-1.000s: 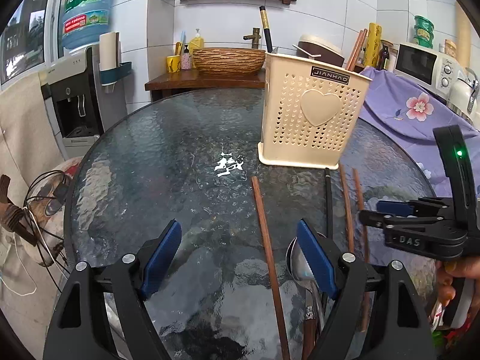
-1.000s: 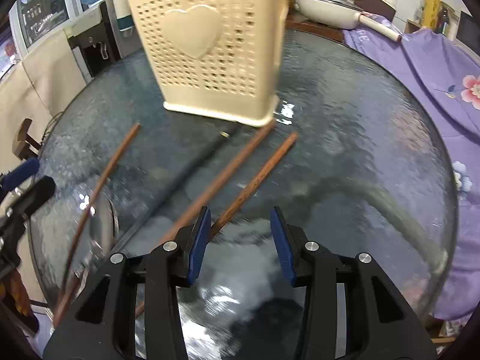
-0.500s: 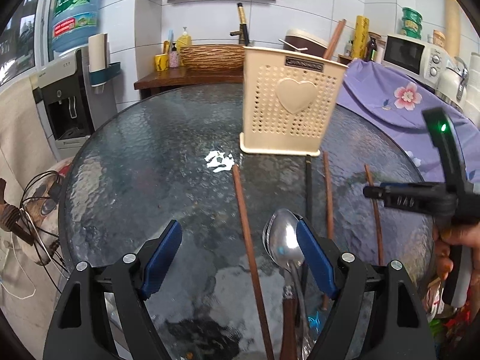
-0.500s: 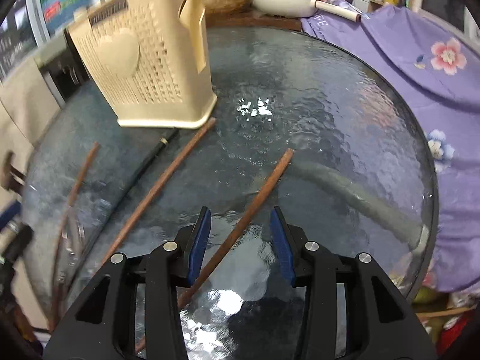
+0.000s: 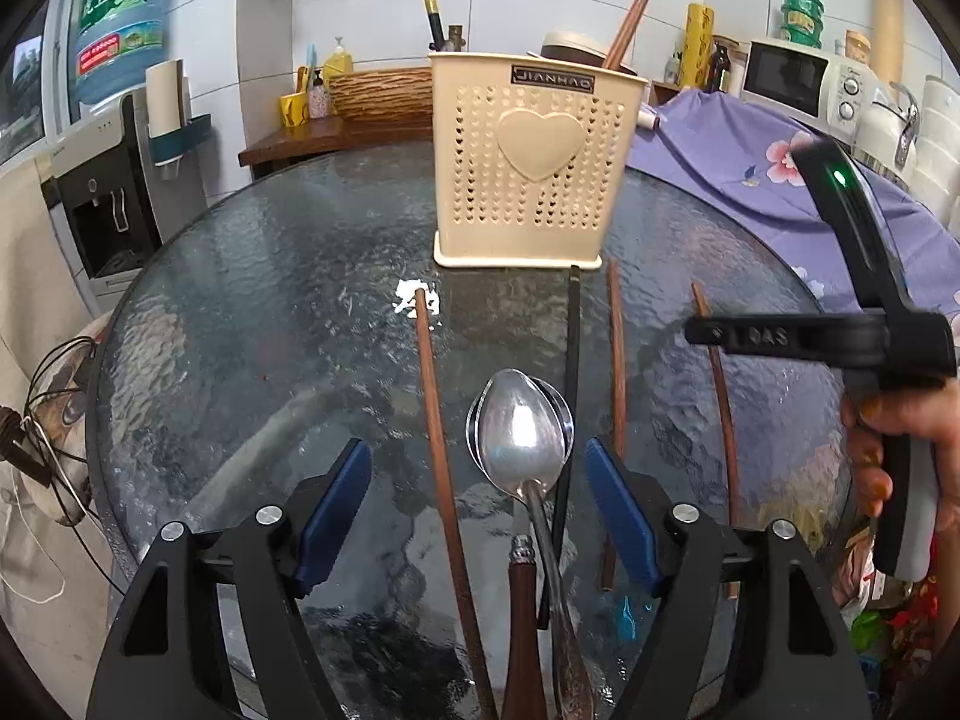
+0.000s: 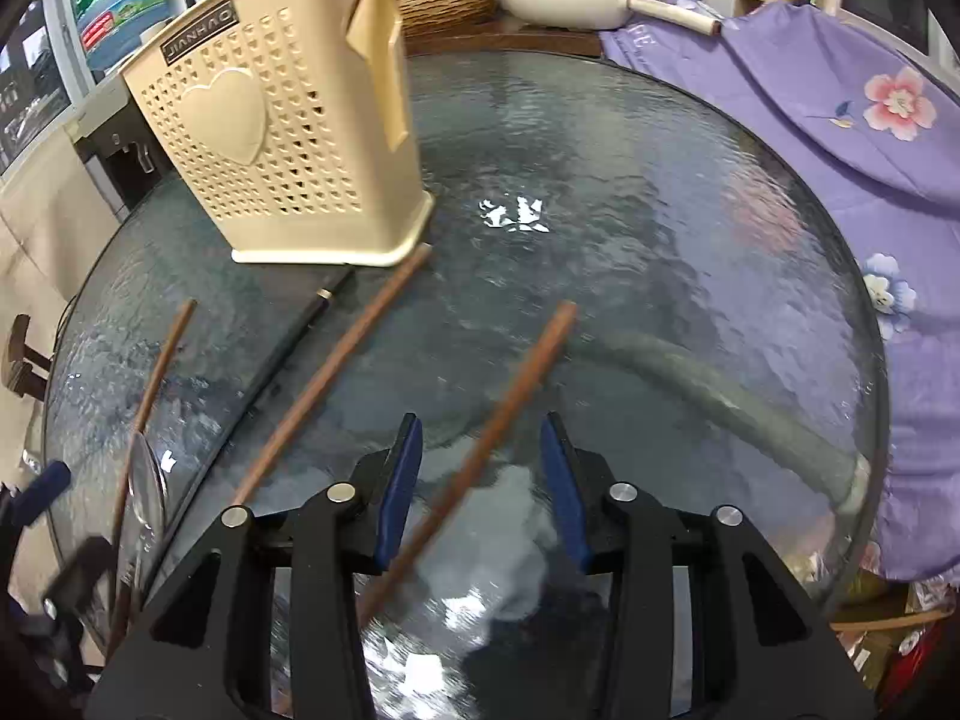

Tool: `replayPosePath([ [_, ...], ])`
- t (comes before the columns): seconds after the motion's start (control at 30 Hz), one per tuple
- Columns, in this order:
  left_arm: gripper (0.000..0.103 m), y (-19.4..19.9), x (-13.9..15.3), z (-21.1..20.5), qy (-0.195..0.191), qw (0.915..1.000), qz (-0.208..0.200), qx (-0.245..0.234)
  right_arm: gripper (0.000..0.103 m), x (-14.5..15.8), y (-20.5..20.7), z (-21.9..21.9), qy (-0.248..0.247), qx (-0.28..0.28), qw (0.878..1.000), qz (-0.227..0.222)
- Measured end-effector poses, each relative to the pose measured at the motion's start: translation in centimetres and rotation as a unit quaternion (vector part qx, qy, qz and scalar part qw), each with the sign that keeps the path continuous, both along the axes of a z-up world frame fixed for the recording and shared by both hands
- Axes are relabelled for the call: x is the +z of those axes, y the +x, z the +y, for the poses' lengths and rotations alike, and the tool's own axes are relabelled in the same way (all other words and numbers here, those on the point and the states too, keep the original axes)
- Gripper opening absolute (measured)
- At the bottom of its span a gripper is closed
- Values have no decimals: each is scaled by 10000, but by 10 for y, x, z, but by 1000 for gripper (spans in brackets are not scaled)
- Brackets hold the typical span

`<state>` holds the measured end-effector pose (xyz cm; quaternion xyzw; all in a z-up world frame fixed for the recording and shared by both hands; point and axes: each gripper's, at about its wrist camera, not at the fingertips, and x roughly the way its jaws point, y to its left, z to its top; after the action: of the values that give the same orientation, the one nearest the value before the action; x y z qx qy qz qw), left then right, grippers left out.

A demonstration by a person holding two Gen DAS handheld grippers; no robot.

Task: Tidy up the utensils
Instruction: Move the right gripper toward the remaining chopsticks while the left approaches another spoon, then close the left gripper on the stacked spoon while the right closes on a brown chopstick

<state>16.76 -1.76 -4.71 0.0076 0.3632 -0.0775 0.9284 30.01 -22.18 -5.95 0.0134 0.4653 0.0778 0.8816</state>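
Currently, round textured-glass table (image 5: 252, 300) carries everything; purple floral cloth (image 6: 840, 120) covers what sits just past its right rim, water dispenser (image 5: 102, 180) off the left side, wooden counter with woven basket (image 5: 384, 93) behind, microwave (image 5: 798, 81) back right, tiled wall all round.

Cream perforated utensil holder (image 5: 528, 180) stands upright at mid-table, heart emblem facing the left camera; two brown sticks and one dark handle poke out of its top.

Left gripper (image 5: 477, 495): jaws wide apart, nothing clamped. Steel spoon (image 5: 522, 429) lies bowl-up between the fingers, a second spoon bowl stacked beneath it. Brown chopstick (image 5: 435, 420) also runs between the fingers, left of the spoon, tip pointing at the holder. Cannot tell whether the pads touch the glass.

Right gripper (image 6: 480, 483): jaws parted to a moderate gap, not clamping. Rightmost brown chopstick (image 6: 510, 402) runs diagonally through that gap, clear of both pads; it looks slightly blurred.

Remaining loose items between the grippers: black chopstick (image 5: 573, 354), its tip touching the holder base, and another brown chopstick (image 5: 617, 372) just right of it, roughly parallel.
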Motion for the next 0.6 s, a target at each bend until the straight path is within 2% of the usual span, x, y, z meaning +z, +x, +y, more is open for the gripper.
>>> replayPosePath([
  [0.07, 69, 2, -3, -4, 56, 10000, 36, -30, 21, 0, 4, 7, -46, 125, 9999, 5],
  [0.13, 63, 5, -5, -8, 101, 9999, 89, -65, 15, 0, 7, 15, -41, 256, 9997, 1],
  [0.37, 63, 8, -11, -14, 226, 9994, 235, -149, 15, 2, -1, 26, 6, 602, 9982, -7],
  [0.6, 62, 16, -17, -22, 318, 9986, 351, -224, 15, 2, -2, 31, -41, 676, 9977, -51],
])
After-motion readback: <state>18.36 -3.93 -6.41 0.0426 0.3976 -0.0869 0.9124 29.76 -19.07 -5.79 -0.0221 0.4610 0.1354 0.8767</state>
